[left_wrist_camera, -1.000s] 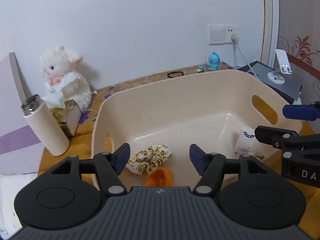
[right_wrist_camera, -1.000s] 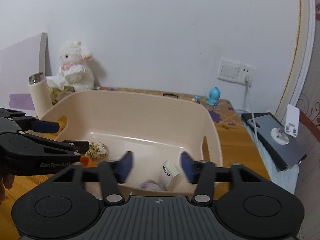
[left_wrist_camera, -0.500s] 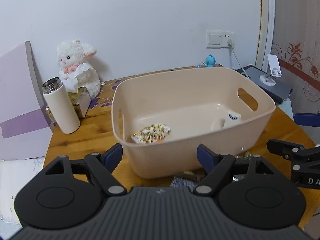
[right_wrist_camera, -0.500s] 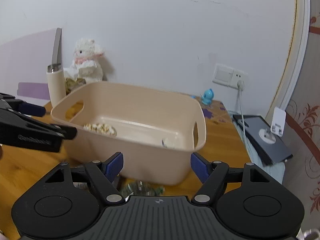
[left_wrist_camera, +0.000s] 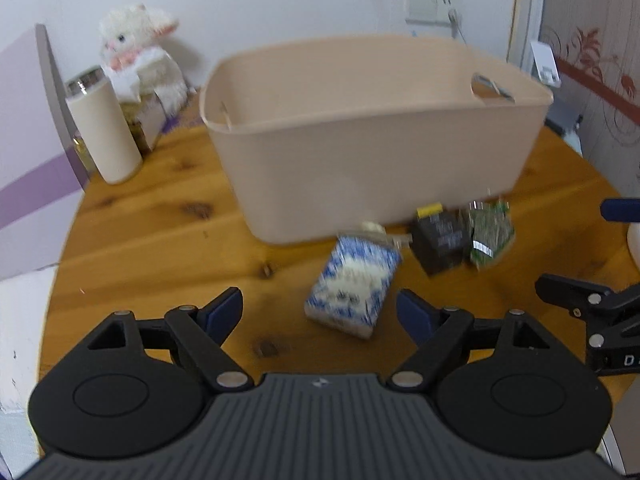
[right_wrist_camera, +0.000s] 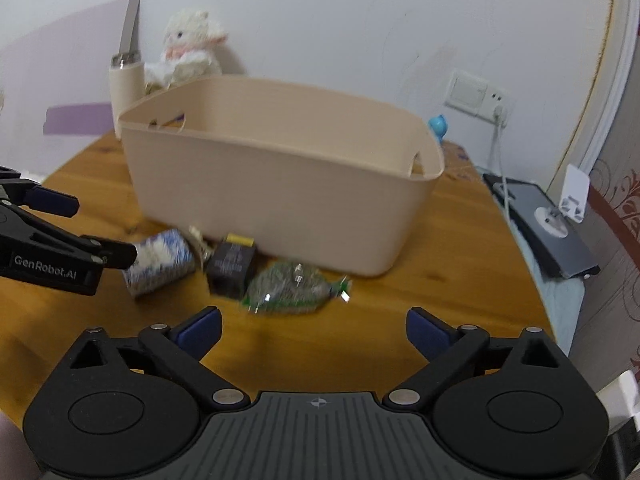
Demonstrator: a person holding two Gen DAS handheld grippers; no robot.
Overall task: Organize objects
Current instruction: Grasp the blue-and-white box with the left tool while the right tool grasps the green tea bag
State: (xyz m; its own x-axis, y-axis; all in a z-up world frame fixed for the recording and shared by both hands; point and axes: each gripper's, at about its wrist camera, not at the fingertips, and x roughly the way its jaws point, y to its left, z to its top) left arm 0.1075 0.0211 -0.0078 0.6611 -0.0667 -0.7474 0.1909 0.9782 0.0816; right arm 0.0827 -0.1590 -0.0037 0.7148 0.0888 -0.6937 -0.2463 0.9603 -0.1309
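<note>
Left wrist view: the left gripper (left_wrist_camera: 319,313) hangs above the wooden table (left_wrist_camera: 152,240) with its jaws spread wide and nothing between them. Just ahead of its fingers lies a blue-and-white packet (left_wrist_camera: 352,290), flat on the table. Beyond it a black box with a yellow top (left_wrist_camera: 439,242) and a green packet (left_wrist_camera: 491,232) sit side by side, both close against the near wall of the beige tub (left_wrist_camera: 372,136). From this angle the tub's contents cannot be seen. A cream flask (left_wrist_camera: 103,126) stands left of the tub, with a white plush toy (left_wrist_camera: 140,50) behind it. Part of the right gripper (left_wrist_camera: 592,320) enters at the right edge.

Right wrist view: the right gripper (right_wrist_camera: 314,330) is held over the table (right_wrist_camera: 460,280), jaws wide apart and empty. The green packet (right_wrist_camera: 294,288) lies just ahead of it. The black box (right_wrist_camera: 232,266) is immediately left of that packet, and the blue-and-white packet (right_wrist_camera: 160,260) is further left. The left gripper (right_wrist_camera: 64,236) reaches in from the left edge, one fingertip just beside the blue-and-white packet; contact cannot be confirmed. The tub (right_wrist_camera: 280,172) stands behind all three items. A wall socket (right_wrist_camera: 478,94) and a dark device (right_wrist_camera: 548,224) are at the right.
</note>
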